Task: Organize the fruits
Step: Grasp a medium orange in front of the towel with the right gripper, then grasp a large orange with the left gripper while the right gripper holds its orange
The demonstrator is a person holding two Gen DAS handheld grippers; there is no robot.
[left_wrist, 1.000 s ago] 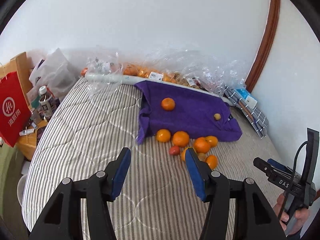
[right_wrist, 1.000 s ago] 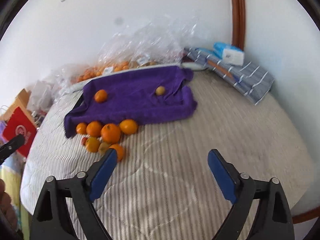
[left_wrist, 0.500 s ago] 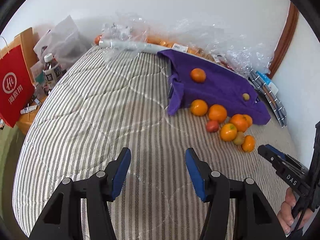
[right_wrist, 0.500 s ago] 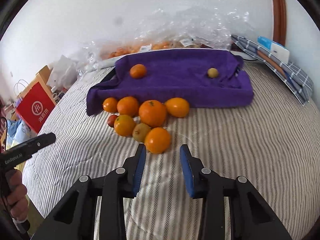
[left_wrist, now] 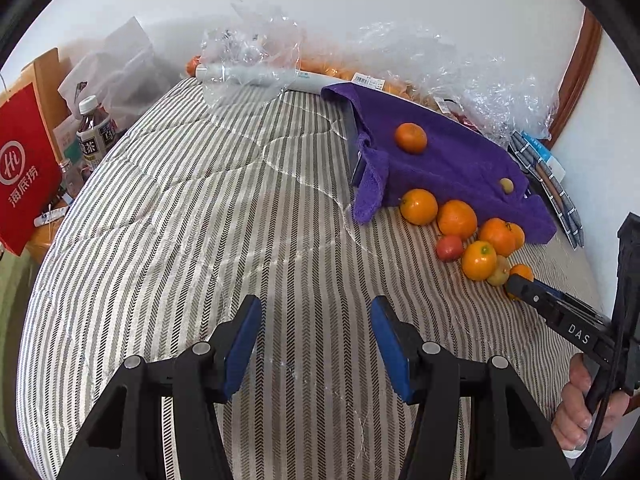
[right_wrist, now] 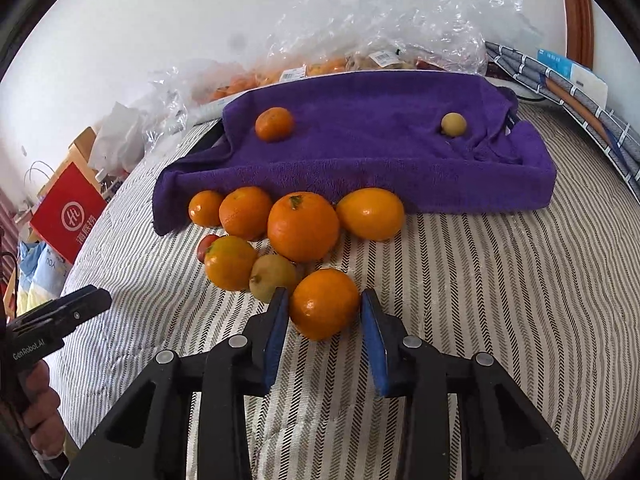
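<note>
Several oranges (right_wrist: 303,226), a small red fruit (right_wrist: 207,243) and a yellow-green fruit (right_wrist: 272,277) lie on the striped bed in front of a purple towel (right_wrist: 372,148). On the towel sit one orange (right_wrist: 274,124) and one small yellow fruit (right_wrist: 453,124). My right gripper (right_wrist: 325,304) is open, its jaws on either side of the nearest orange (right_wrist: 324,304), with a slight gap at the right pad. My left gripper (left_wrist: 316,320) is open and empty over bare bed, left of the fruit pile (left_wrist: 472,236).
Clear plastic bags of fruit (right_wrist: 360,52) line the wall behind the towel. Folded striped cloth and a blue packet (right_wrist: 572,76) lie at the right. A red paper bag (left_wrist: 24,168) and a drink bottle (left_wrist: 94,132) stand beside the bed's left edge.
My right gripper has moved forward onto the nearest orange, so the orange now sits between its jaws. My left gripper has dropped closer to the bed and stayed open.
</note>
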